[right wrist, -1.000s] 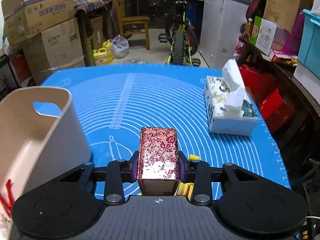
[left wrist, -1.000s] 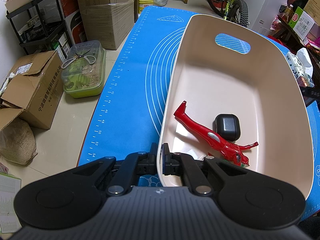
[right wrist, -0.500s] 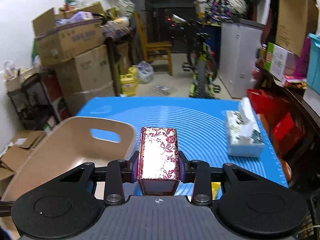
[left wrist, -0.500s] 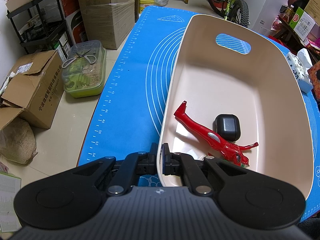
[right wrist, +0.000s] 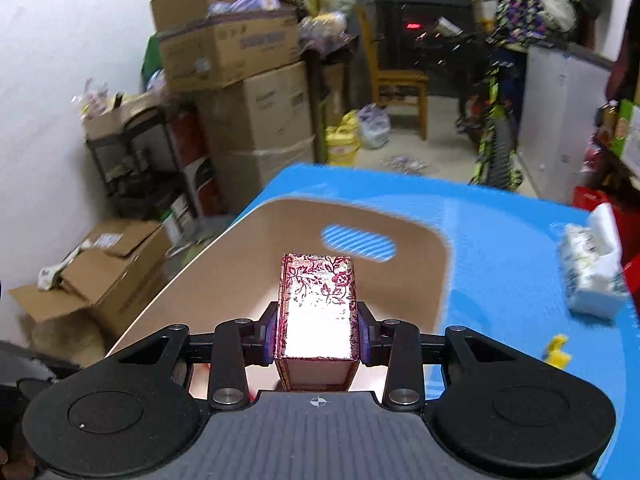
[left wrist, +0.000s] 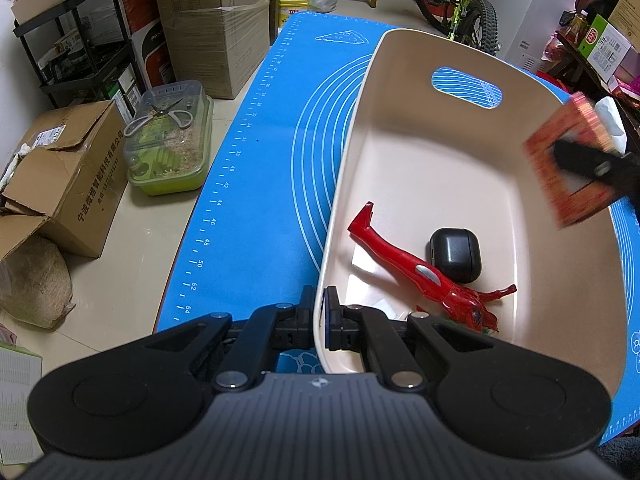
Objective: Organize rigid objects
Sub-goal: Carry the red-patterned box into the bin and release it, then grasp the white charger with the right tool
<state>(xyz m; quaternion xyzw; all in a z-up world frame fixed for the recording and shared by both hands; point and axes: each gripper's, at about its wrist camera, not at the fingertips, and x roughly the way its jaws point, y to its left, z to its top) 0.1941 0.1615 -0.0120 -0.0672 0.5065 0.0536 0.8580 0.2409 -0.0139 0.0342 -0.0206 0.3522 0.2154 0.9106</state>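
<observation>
The worktop, covered by a blue silicone mat (left wrist: 256,184) printed with white rings and a ruler scale, carries a large beige oval plastic tub (left wrist: 472,152) with a slotted handle cut-out at its 12 o'clock end. The left claw (left wrist: 320,316) is clenched on the tub's near rim at about 7 o'clock, one finger inside the wall and one outside. Seen from the right wrist, the right claw (right wrist: 318,334) is grasping an upright rectangular box with a crimson-and-silver floral wrap (right wrist: 318,300), its pads pressed against the two long sides; the box hangs over the tub's interior, and in the left wrist view it appears blurred at the tub's 3 o'clock rim. A white patterned tissue box (right wrist: 592,280) stands on the mat at 3 o'clock of the tub, well apart from it. On the tub floor lies a glossy red plastic toy figure (left wrist: 424,274), stretched diagonally, with a small black rounded earbud case (left wrist: 455,255) just beside it on the 2 o'clock side. A small yellow piece (right wrist: 556,350) rests on the mat near the right claw.
</observation>
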